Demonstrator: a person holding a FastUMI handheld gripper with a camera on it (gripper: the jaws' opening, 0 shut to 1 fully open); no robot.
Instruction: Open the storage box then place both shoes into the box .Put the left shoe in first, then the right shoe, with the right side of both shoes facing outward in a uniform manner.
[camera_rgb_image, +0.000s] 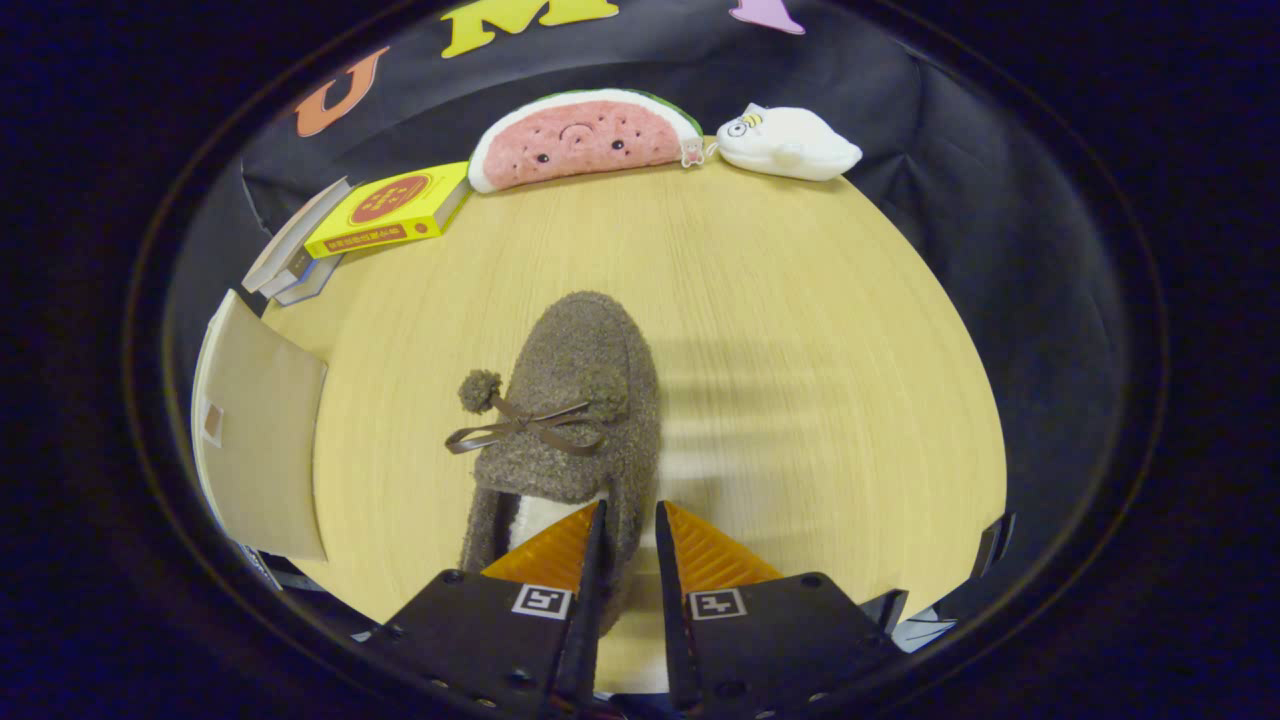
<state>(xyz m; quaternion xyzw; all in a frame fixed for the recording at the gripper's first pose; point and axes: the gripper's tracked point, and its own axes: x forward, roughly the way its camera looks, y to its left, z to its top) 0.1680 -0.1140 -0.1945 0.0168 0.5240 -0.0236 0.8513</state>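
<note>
Fuzzy brown shoe (570, 420) lies on the counter (800, 350), long axis running straight away from the tool (628, 515), whose nearly closed fingers straddle its right heel wall, firm grip unclear.

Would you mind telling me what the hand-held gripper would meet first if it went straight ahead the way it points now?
Probably the fuzzy brown shoe: the hand-held gripper already straddles its heel-side wall, with the jaws nearly closed. Whether both fingers press on it is unclear.
</note>
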